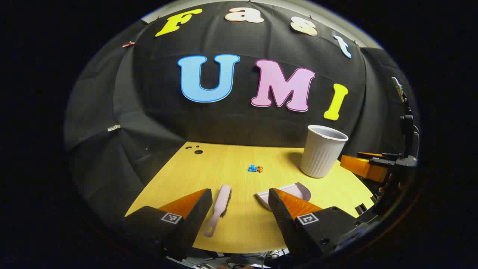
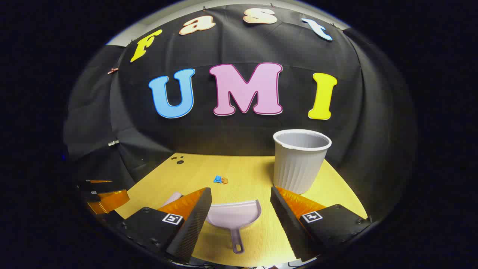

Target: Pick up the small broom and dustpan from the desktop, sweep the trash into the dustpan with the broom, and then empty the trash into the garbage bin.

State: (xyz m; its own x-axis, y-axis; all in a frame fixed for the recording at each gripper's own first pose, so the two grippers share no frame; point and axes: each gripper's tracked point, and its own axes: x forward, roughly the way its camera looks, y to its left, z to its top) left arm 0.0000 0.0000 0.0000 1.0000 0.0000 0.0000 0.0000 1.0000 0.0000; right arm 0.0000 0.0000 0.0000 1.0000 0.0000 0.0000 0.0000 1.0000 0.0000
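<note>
Both sets of fingers are spread wide with nothing between them, so you're at the very start here. Your left gripper (image 1: 239, 209) hangs above the near edge of the surface (image 1: 239, 231) with the broom (image 1: 219, 209) lying flat just ahead, closer to its left finger, handle end pointing back toward you. Your right gripper (image 2: 239, 213) is lined up nicely over the dustpan (image 2: 233, 220), whose handle also points back at you between the open fingers.

Both tools look like thin light plastic, stiff enough but probably slick, so I'd pinch each by the handle, near the middle, not the tip, or they'll likely swivel when you push. The broom lies low on the surface, so you'd need to come down almost flat to get under its edges.

The trash (image 1: 255, 169) is a small blue and orange clump mid-surface, well apart from both tools. The bin (image 2: 301, 164) stands upright at the back right, and looks light and tippy.
</note>
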